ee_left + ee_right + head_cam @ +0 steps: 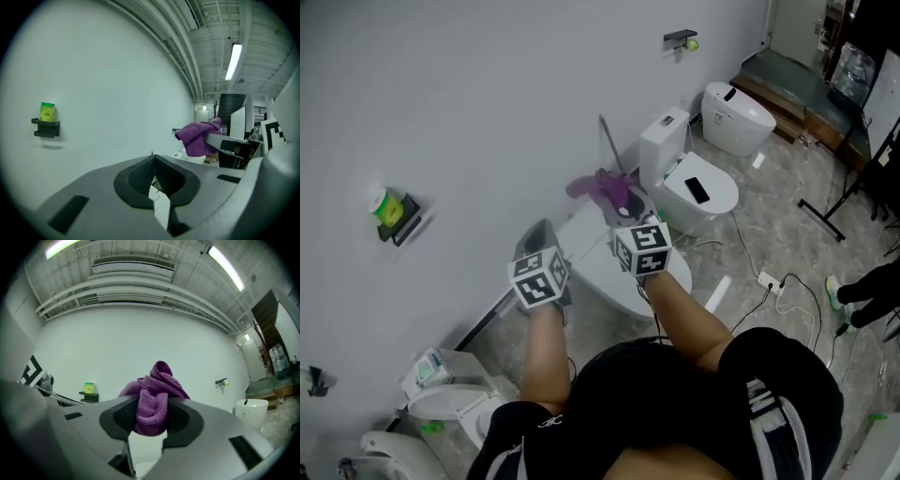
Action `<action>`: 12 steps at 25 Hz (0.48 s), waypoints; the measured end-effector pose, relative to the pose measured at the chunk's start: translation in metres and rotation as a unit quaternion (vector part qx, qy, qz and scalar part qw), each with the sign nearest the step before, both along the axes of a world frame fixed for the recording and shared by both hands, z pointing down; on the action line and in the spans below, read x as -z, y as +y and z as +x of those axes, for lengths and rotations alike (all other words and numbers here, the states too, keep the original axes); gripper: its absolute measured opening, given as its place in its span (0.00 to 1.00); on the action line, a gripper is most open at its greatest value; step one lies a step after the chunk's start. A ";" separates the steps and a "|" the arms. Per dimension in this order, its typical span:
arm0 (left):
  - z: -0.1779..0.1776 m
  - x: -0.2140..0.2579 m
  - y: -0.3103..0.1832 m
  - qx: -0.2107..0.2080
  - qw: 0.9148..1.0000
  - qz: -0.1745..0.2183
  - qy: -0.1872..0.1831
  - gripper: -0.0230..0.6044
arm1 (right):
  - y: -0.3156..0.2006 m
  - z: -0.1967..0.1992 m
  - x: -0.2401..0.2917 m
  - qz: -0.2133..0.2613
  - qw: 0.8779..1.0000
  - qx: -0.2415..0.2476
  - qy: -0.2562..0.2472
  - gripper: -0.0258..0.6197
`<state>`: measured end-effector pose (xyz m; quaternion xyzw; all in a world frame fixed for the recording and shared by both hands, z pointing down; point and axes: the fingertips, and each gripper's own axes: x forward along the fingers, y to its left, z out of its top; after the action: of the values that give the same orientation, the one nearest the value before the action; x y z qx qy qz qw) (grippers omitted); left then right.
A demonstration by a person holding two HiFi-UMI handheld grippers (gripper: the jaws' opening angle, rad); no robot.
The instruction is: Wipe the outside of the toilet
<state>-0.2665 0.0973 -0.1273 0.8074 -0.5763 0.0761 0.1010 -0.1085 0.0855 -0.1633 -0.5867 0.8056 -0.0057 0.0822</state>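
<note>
My left gripper (pixel 153 164) has its jaws pressed together on nothing. My right gripper (pixel 151 414) is clamped on the purple cloth (pixel 152 399), bunched up and raised above the nearest toilet (pixel 614 292). The cloth looks soft, light and floppy. I judge a grip on its gathered middle leaves loose folds for wiping. The toilet's glazed shell looks hard and slick. Beyond lie a grey marbled floor (pixel 787 206) with cables and more toilets along the white wall (pixel 487 94).

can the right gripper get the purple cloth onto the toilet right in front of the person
Probably yes. The right gripper is shut on the purple cloth and, in the head view, hangs just over the toilet. Nothing shows between them, and the left gripper sits off to the side.
</note>
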 end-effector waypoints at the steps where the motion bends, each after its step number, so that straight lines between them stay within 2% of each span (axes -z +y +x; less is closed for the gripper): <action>1: 0.004 0.002 0.001 -0.001 1.000 0.002 -0.004 0.05 | 0.001 0.004 0.000 -0.001 1.000 0.002 -0.001 0.25; 6: 0.021 0.010 0.010 -0.006 0.999 0.018 -0.043 0.05 | 0.010 0.015 0.005 0.004 1.000 0.010 -0.003 0.25; 12: 0.040 0.009 0.018 -0.012 0.999 0.016 -0.043 0.05 | 0.019 0.030 0.003 0.010 1.000 0.016 -0.003 0.25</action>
<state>-0.2265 0.1153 -0.1367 0.8114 -0.5719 0.1031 0.0623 -0.0781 0.1049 -0.1662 -0.5726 0.8148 -0.0004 0.0904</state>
